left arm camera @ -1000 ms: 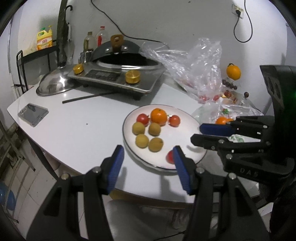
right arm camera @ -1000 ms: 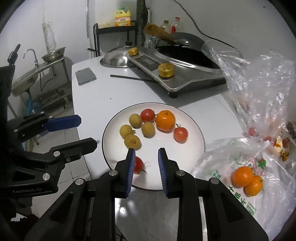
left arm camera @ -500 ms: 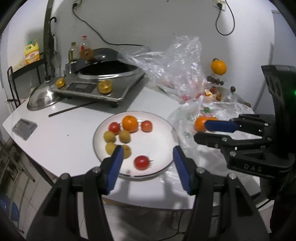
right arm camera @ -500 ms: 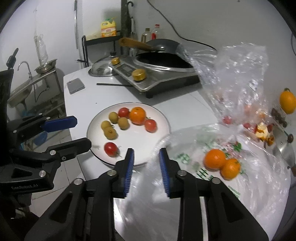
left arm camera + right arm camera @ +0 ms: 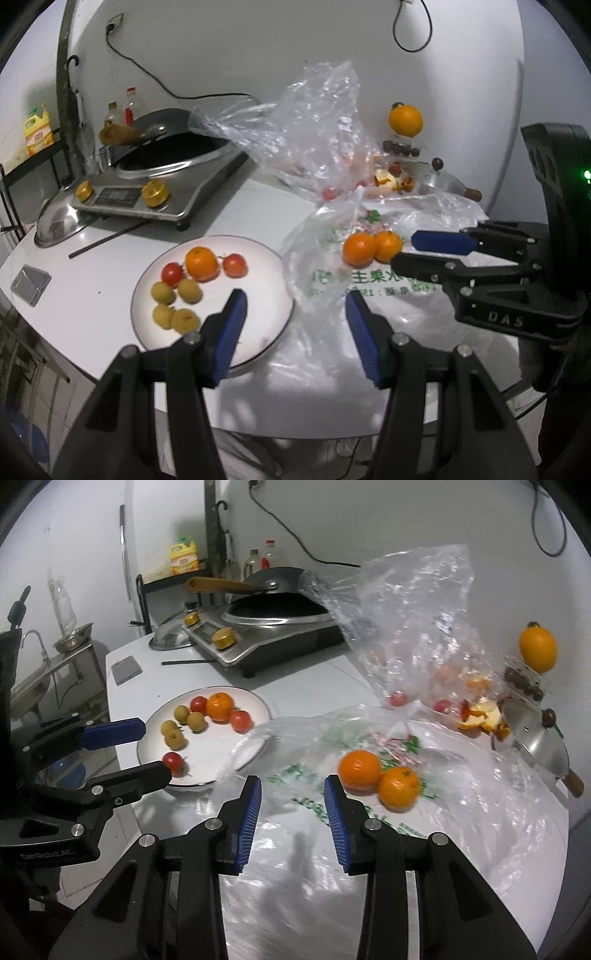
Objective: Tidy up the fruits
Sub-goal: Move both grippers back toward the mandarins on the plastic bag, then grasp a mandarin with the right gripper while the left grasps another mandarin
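Right now we hold both grippers over the white table (image 5: 92, 295), tilted down toward the fruit. Our left gripper (image 5: 293, 314) has its blue pads spread well apart with nothing between them; it hangs over the near rim of the white plate (image 5: 266, 295) and the edge of the printed plastic bag (image 5: 332, 280). Our right gripper (image 5: 291, 812) has its fingers parted by a narrow gap, nothing pinched; its jaws have just been opening, and they stand above the printed bag, just beside the two oranges (image 5: 376, 779) that lie touching each other on that bag. On the plate we see one orange (image 5: 201, 263) at the far side with a red tomato (image 5: 171, 273) on its left and another tomato (image 5: 235, 264) on its right, and four small yellow-brown fruits (image 5: 177, 302) clustered on the left half. From the right wrist view one more tomato (image 5: 173, 762) shows at the plate's near edge, partly behind a left finger. A crumpled clear bag (image 5: 406, 627) stands behind the printed one, with a few small red fruits (image 5: 399, 698) inside it and orange peel (image 5: 480, 712) beside it. Another orange (image 5: 405, 119) sits raised near the wall, on what we cannot tell. Farther back are the induction cooker (image 5: 159, 184) with its wok, a steel lid (image 5: 55, 225), a phone (image 5: 30, 282) and a dark stick (image 5: 110, 238).
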